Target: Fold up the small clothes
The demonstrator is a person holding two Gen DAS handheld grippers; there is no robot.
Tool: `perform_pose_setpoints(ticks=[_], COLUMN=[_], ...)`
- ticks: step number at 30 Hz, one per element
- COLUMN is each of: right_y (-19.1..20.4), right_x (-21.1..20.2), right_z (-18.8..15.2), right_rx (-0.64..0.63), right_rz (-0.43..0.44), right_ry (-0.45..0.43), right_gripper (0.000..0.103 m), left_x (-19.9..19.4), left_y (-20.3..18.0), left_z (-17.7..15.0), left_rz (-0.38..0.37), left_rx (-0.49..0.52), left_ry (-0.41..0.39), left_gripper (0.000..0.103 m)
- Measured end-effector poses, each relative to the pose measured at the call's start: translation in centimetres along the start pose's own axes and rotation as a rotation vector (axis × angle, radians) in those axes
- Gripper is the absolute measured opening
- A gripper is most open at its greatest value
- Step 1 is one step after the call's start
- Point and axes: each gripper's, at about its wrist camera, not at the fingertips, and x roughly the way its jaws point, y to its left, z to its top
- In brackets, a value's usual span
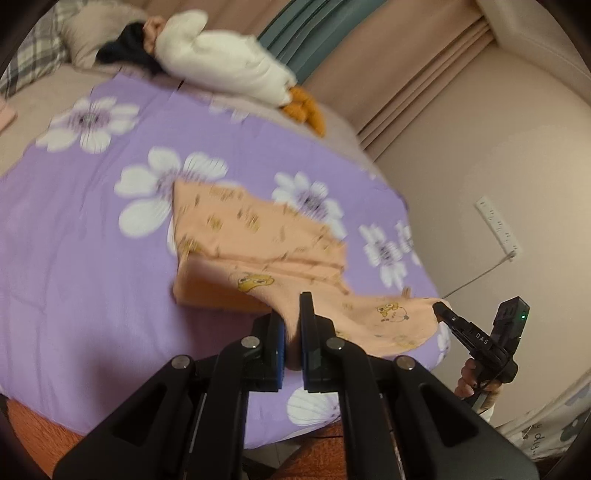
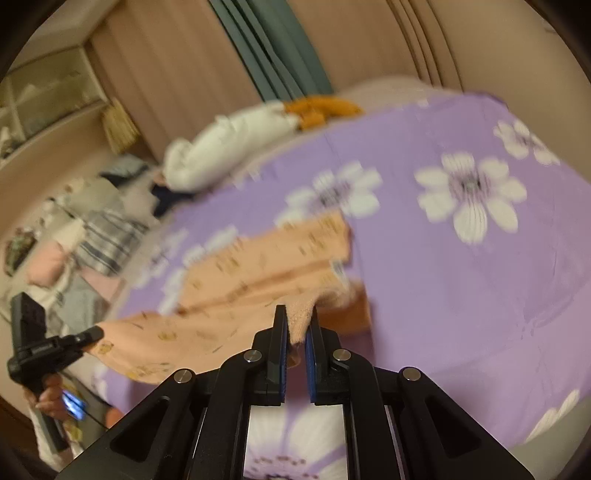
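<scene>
Peach garment (image 1: 258,236) fabric is pinched between the pads of the left gripper (image 1: 291,321), clamped on one corner. Another corner is clamped likewise in the right gripper (image 2: 295,328). Ahead of both grippers, the remainder is draped on the purple floral bedsheet (image 1: 74,221).

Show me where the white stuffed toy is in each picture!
Left wrist view: the white toy lies at the top, left of centre, behind the purple sheet.
Right wrist view: the white toy lies upper left of centre, at the sheet's far edge.
Shared landmark: the green curtain behind the toy's orange feet.
</scene>
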Motion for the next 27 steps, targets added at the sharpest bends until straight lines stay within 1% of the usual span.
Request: perform_pose_setpoints(ticks=[1, 4, 7, 10, 15, 18, 23, 25, 27], right_y=[0.3, 0.8, 1.2, 1.2, 1.1, 1.1, 1.5, 1.4, 1.0], right_x=[-0.9, -2.2, -2.7, -2.9, -2.7, -1.7, 1.5, 3.2, 4.9], right_z=[0.4, 0.3, -0.3, -0.5, -0.4, 0.6, 3.2, 4.2, 5.0], right_rx=[-0.001, 0.002, 0.013, 0.025, 0.019, 0.022, 0.013, 0.02, 0.028], right_rz=[0.015, 0.046, 0.049, 0.05, 0.052, 0.051, 0.052, 0.039, 0.019], right_ry=[-0.025, -0.057, -0.062, -0.057, -0.068, -0.068, -0.054, -0.043, -0.029], right_gripper=[0.01, 0.01, 0.01, 0.01, 0.01, 0.01, 0.01, 0.01, 0.01], left_x=[-0.8, -2.1, -2.6, -2.7, -2.4, -1.5, 1.0, 2.1, 3.6], left_y=[-0.4, -0.9, -0.8, -0.6, 0.0, 0.4, 1.5, 2.1, 3.0], left_z=[0.2, 0.2, -0.4, -0.8, -0.4, 0.5, 2.9, 3.9, 5.1], left_rz=[0.004, 0.009, -0.001, 0.009, 0.019, 0.024, 0.041, 0.046, 0.067], left_rx=[0.009, 0.017, 0.003, -0.014, -0.044, -0.061, -0.09, -0.105, -0.122], left_ry=[-0.015, -0.028, -0.014, -0.009, -0.02, -0.028, -0.044, -0.043, -0.044], left_gripper=[0.006, 0.006, 0.006, 0.006, 0.006, 0.006, 0.006, 0.006, 0.006])
